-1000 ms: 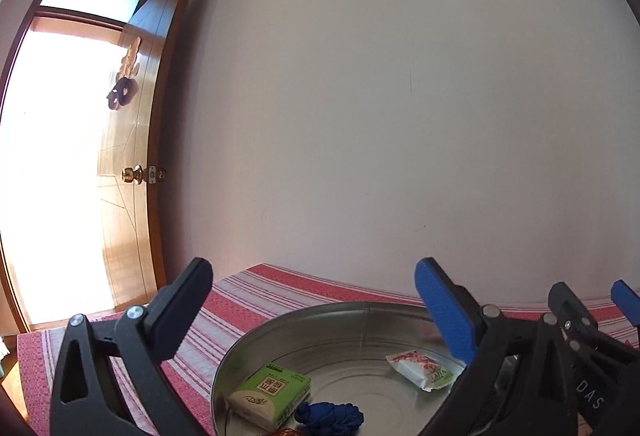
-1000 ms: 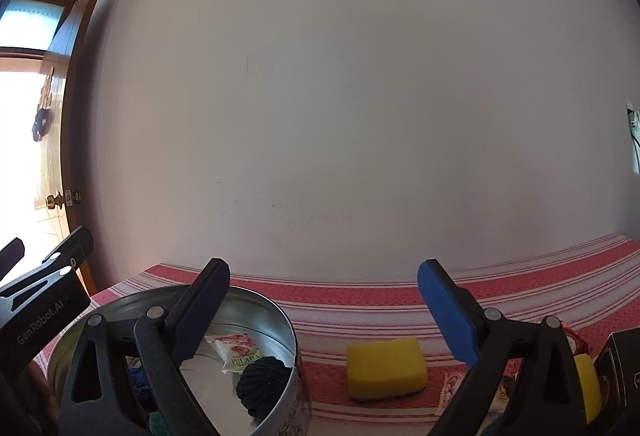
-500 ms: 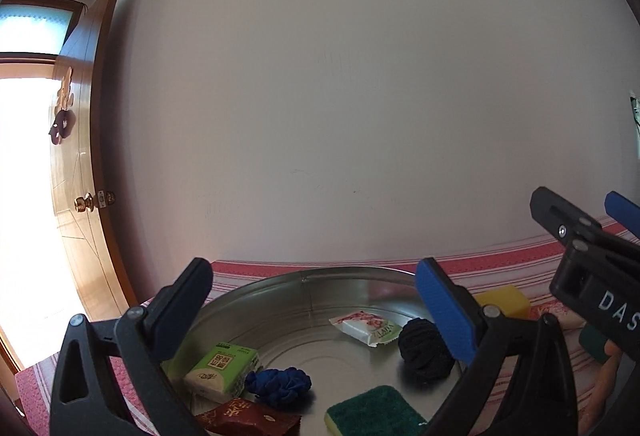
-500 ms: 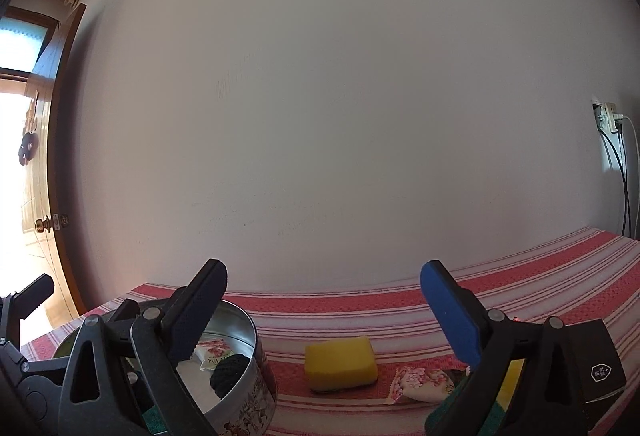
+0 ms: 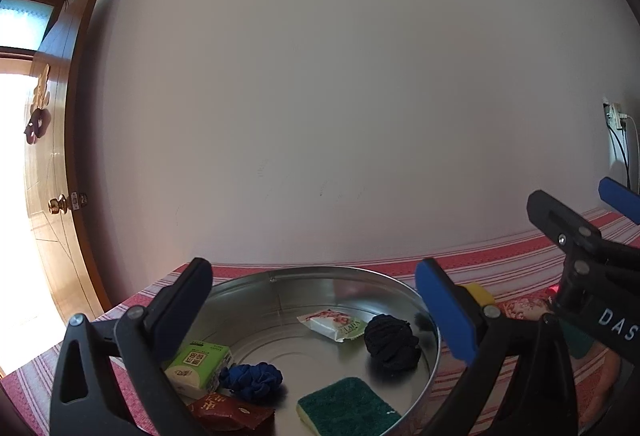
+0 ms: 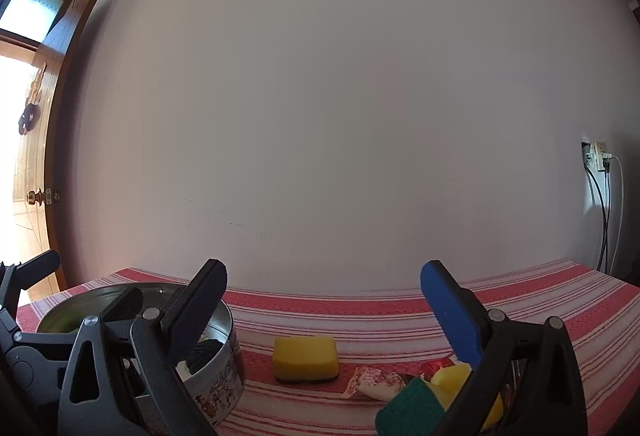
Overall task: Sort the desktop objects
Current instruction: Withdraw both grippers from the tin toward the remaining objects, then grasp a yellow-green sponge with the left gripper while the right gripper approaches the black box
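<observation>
Round metal tin (image 5: 276, 286): on the striped red cloth, toward the left end of the desk, below the left hand-held gripper.
Inside tin: green tissue pack (image 5: 199, 361) at left wall; blue scrunchie (image 5: 252, 380) just beside it; dark red packet (image 5: 228, 412) at near edge; green-topped sponge (image 5: 346, 406) near front; white snack sachet (image 5: 334, 324) toward back; black yarn ball (image 5: 392, 342) at right, near the wall.
Outside tin: yellow sponge (image 6: 305, 358) flat on the cloth, just right of the tin, apart from it; floral wrapped packet (image 6: 378, 384) further right; green sponge (image 6: 412, 412) and a yellow item (image 6: 452, 376) at lower right, partly hidden behind a finger.
Left hand-held gripper (image 5: 312, 312): jaws spread wide, nothing between them, hovering over the tin's opening.
Right hand-held gripper (image 6: 322, 312): jaws spread wide, holding nothing, above the yellow sponge and the cloth.
Desk (image 6: 360, 310): red-and-white striped cloth (image 6: 540, 300), pushed against a plain white wall (image 6: 320, 116).
Surroundings: wooden door (image 5: 56, 196) with brass knob at far left; wall socket (image 6: 598, 156) with cables at right.
</observation>
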The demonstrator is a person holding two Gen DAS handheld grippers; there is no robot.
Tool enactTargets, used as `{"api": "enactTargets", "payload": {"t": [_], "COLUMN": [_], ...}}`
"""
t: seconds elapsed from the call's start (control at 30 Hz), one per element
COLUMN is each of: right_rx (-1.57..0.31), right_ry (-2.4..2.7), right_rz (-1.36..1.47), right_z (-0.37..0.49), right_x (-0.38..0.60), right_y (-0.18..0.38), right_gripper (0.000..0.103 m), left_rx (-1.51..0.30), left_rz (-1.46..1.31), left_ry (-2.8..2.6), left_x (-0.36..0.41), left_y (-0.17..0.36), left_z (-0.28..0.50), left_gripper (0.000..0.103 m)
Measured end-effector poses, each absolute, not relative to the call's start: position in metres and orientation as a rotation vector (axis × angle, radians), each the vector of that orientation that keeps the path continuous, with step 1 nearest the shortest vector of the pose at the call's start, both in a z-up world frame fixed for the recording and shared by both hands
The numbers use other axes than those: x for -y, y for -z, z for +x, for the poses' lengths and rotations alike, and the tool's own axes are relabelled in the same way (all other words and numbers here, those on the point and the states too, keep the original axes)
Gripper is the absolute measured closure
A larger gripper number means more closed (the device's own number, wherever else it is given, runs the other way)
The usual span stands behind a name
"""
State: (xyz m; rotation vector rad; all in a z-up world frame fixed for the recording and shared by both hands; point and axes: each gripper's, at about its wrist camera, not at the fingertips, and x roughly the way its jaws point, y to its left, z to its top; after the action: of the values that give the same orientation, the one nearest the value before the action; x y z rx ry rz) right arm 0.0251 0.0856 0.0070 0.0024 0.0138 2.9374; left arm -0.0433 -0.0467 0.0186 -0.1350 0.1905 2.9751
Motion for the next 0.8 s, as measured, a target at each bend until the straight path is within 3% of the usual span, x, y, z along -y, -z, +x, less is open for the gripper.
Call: {"api": "enactTargets", "payload": {"t": [0.23, 0.5, 0.8], "right_rx": [0.074, -0.019, -0.143], "right_ry": [-2.903, -2.853, -2.728], "right_rz": [0.007, -0.018, -0.093], "right_z": [0.044, 0.063, 0.079], "right_x": [-0.103, -0.147, -0.21], "right_y": [-0.007, -0.003, -0.002], "right_gripper": [0.004, 0.004, 0.004], "left_rx": [-0.231, -0.322, -0.258], "left_rz": [-0.098, -0.046, -0.22], "left_ry": [-2.934, -2.868, -2.684], "left_x": [0.039, 0.018, -0.018], "left_y": [-0.02, -0.02, -0.017], "left_z": [-0.036, -0.022, -0.022], "left_gripper": [0.0, 0.0, 0.0]}}
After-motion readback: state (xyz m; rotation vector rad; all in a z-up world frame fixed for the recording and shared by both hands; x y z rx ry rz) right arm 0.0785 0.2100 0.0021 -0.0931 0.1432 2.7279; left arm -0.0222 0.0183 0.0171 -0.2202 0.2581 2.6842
